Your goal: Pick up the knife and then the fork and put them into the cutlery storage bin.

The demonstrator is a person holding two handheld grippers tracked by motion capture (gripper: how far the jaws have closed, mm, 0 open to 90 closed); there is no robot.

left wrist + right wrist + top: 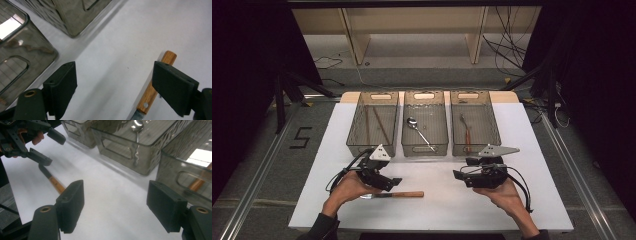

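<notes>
1. Presently, your left claw (384, 184) hangs wide open and empty just above the wooden-handled knife (404, 194), which lies flat on the white tabletop (437, 210); in the left gripper view the knife handle (152, 91) sits beside one jaw, not between the two.
2. Your right claw (459, 176) is likewise spread wide, holding nothing, near the right bin (474, 122).
3. Judged progress: the left bin (373, 122) holds dark sticks, the middle bin (424, 122) a spoon (419, 131), the right bin a wooden-handled utensil; the knife remains unsorted and not yet gripped.
4. Legible writing: a "5" (301, 137) marked on the floor; no brand is readable.
</notes>
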